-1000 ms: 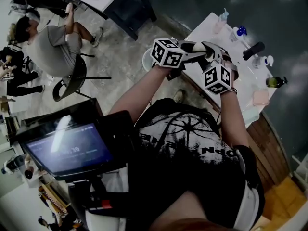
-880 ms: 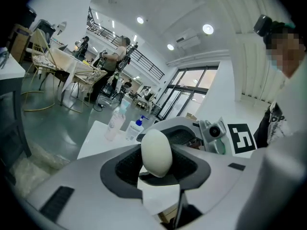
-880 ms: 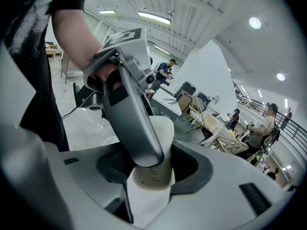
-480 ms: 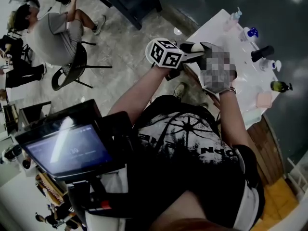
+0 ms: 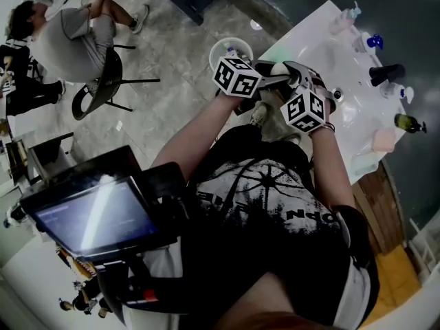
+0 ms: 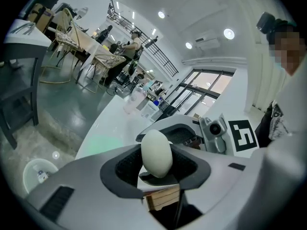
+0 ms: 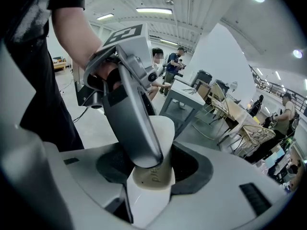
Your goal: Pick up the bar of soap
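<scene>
A white oval bar of soap (image 6: 156, 152) stands on end between the dark pads of my left gripper (image 6: 157, 170), which is shut on it. In the right gripper view the same soap (image 7: 154, 176), with embossed letters, fills the gap of my right gripper (image 7: 153, 169), also shut on it. A grey finger (image 7: 135, 123) of the left gripper lies across the soap. In the head view both grippers, left (image 5: 278, 74) and right (image 5: 300, 82), meet in the air at the near edge of the white table (image 5: 323, 43). The soap is hidden there.
On the table stand a black cylinder (image 5: 386, 72), a dark bottle (image 5: 410, 123), a blue-capped container (image 5: 375, 42), a spray bottle (image 5: 347, 16) and a pink thing (image 5: 383, 139). A white bucket (image 5: 230, 49) is on the floor below. A person sits on a chair (image 5: 103, 91) at far left.
The head view has swung, so the table sits further right and the white bucket shows. Both grippers have stayed together, holding the same pose.
</scene>
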`<state>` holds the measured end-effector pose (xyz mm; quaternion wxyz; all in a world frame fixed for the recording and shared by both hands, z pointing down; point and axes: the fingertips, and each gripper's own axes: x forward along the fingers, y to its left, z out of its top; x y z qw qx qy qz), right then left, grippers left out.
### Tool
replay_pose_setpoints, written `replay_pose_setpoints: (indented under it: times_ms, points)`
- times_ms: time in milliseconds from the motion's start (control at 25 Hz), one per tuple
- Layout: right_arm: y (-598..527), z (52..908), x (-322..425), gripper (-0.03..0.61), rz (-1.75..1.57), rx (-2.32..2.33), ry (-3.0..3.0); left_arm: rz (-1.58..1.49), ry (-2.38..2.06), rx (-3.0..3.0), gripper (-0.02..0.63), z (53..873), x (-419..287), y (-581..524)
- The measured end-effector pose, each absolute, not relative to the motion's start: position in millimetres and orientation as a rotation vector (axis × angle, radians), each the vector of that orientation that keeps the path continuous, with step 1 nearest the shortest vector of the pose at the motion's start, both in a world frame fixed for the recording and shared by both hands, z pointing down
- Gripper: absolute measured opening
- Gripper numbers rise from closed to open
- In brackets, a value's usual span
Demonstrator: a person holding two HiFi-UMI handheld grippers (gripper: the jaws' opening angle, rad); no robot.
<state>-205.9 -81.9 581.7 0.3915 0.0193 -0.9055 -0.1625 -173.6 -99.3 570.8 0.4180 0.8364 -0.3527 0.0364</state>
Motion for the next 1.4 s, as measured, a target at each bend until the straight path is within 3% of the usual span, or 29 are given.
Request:
replay_pose_setpoints:
  times_ms: [600, 1400]
  points:
    - [-76, 655, -195, 0.213, -0.224, -0.046, -2.214, 0.131, -0.809, 1.957, 0.167, 643, -165, -95]
    - [-82, 657, -211, 0.215, -0.166, -0.077, -2.236, 0.24, -0.881, 2.001, 0.201, 644, -185, -105]
